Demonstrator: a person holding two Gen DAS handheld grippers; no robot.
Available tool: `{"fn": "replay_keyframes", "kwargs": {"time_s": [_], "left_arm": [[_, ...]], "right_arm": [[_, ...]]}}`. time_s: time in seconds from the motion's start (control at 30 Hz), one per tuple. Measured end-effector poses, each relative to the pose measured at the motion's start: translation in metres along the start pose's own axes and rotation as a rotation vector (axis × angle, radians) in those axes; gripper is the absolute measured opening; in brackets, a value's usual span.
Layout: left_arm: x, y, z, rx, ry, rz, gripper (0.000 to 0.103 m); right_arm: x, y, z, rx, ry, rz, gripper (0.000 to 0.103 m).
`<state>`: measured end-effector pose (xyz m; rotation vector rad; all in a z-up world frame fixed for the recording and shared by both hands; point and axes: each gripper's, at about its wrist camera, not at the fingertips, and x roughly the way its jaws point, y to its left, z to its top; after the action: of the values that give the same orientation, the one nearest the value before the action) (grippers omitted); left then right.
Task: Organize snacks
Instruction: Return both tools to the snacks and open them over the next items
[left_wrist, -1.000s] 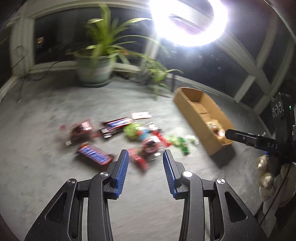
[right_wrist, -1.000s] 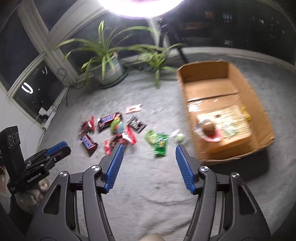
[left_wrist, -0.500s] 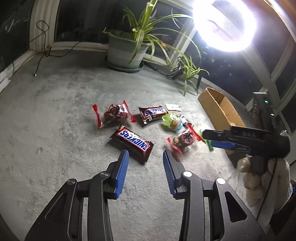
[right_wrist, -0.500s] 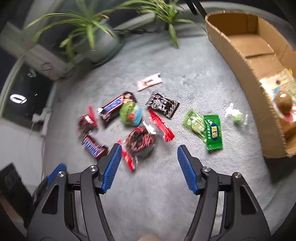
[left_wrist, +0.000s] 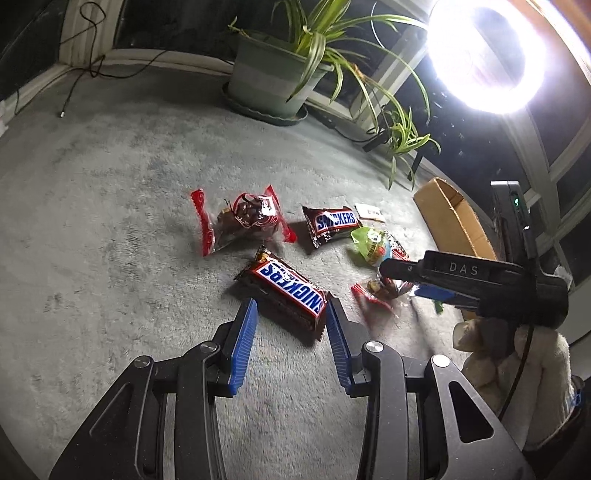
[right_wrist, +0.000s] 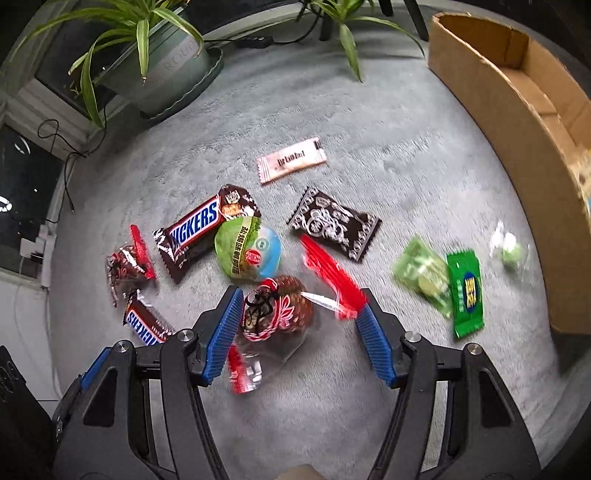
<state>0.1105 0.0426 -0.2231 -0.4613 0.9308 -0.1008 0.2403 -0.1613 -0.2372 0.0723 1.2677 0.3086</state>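
Both grippers hang low over the grey short-pile carpet (right_wrist: 388, 122), each lined up on a snack. The left gripper (left_wrist: 290, 314) has its blue ribbed jaws apart, either side of the near end of a brown-and-red Snickers bar in a glossy wrapper (left_wrist: 286, 288); the pads do not seem to press on it yet. The right gripper (right_wrist: 299, 308) has its jaws wider apart, straddling a clear crinkly bag with red sealed ends and a dark round cake inside (right_wrist: 277, 314), nothing clamped.

To do this well, I'd say each gripper should settle until the pads flank the body of its snack, not the flimsy sealed ends, then close gently; the slick film may slip, and the soft cake could crush.

Around them lie a second Snickers bar (right_wrist: 199, 229), a domed green-and-blue foil pack (right_wrist: 247, 249), a black sachet with white patterning (right_wrist: 334, 223), a pale pink flat sachet (right_wrist: 291, 159), soft green packets (right_wrist: 463, 291) and another clear red-ended bag (left_wrist: 240, 219). The open, stiff-walled brown cardboard box (right_wrist: 517, 122) stands well to the right, likely the destination.
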Motion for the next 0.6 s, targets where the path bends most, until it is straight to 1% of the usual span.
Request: {"fn": "replay_keyframes", "kwargs": {"time_s": [0.1,0.13,0.2,0.4,0.53,0.6], "left_arm": [[0.007,-0.001,0.003,0.004,0.009,-0.001,0.037],[0.010,-0.002,0.004,0.006,0.013,0.000,0.037],[0.014,-0.003,0.007,0.009,0.020,0.001,0.037],[0.022,-0.007,0.010,0.015,0.032,0.013,0.037],[0.031,-0.012,0.016,0.031,0.036,0.035,0.037],[0.036,-0.015,0.020,0.044,0.037,0.048,0.037]], "right_arm": [[0.001,0.009,0.002,-0.061,-0.001,-0.020,0.064],[0.001,0.011,0.002,-0.076,0.002,-0.016,0.061],[0.001,0.012,0.003,-0.096,0.010,-0.014,0.059],[-0.001,0.004,0.004,-0.124,0.006,-0.037,0.059],[-0.007,-0.004,-0.002,-0.157,0.018,-0.020,0.059],[-0.011,-0.007,-0.007,-0.180,0.015,-0.040,0.059]]}}
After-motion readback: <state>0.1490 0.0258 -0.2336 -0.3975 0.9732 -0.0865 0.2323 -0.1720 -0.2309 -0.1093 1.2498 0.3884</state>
